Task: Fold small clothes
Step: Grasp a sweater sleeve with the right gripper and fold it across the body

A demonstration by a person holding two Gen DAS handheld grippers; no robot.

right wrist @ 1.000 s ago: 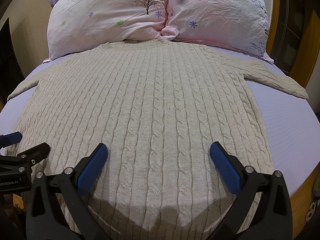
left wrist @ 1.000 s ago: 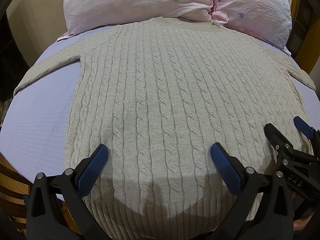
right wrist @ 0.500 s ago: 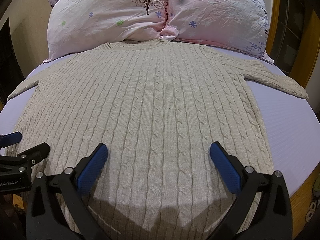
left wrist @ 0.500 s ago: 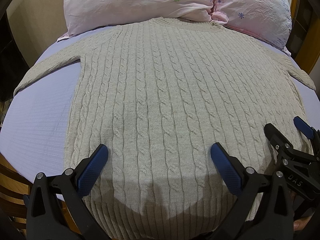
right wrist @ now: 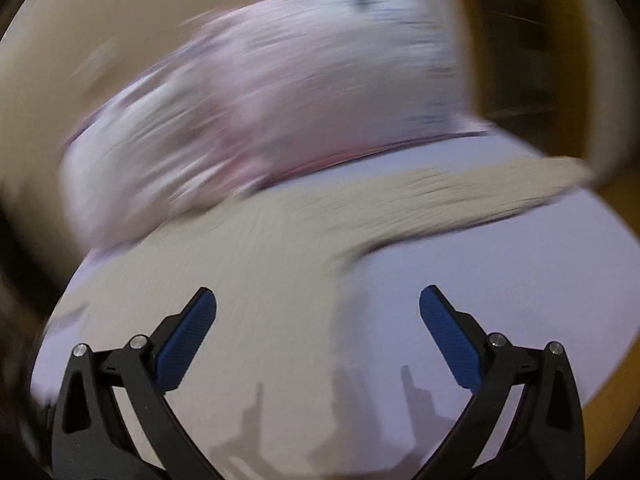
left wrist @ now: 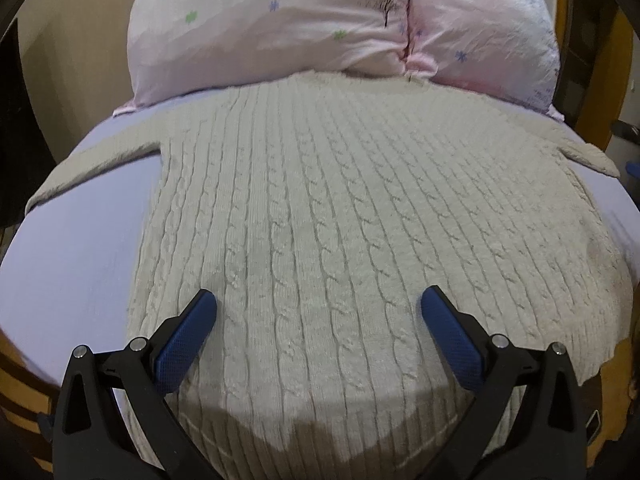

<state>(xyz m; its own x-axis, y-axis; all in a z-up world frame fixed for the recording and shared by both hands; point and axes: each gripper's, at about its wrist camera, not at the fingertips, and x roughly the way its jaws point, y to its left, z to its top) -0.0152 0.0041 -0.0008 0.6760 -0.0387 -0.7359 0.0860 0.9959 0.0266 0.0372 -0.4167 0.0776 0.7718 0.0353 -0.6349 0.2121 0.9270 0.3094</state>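
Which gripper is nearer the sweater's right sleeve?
Right. The right gripper points toward the right sleeve, which stretches across the sheet just ahead of it. The left gripper hovers over the sweater's lower body, with that sleeve far off to its side.

From the left wrist view we look along our spread left gripper (left wrist: 319,320) from low over the near hem of the sweater (left wrist: 344,208), facing up the bed (left wrist: 76,248) toward the pillows (left wrist: 280,28). From the right wrist view, badly blurred and tilted, we look past our spread right gripper (right wrist: 318,320), close above the sweater's (right wrist: 280,248) right side. Both views share sweater, bed (right wrist: 500,280) and pillows (right wrist: 272,92).
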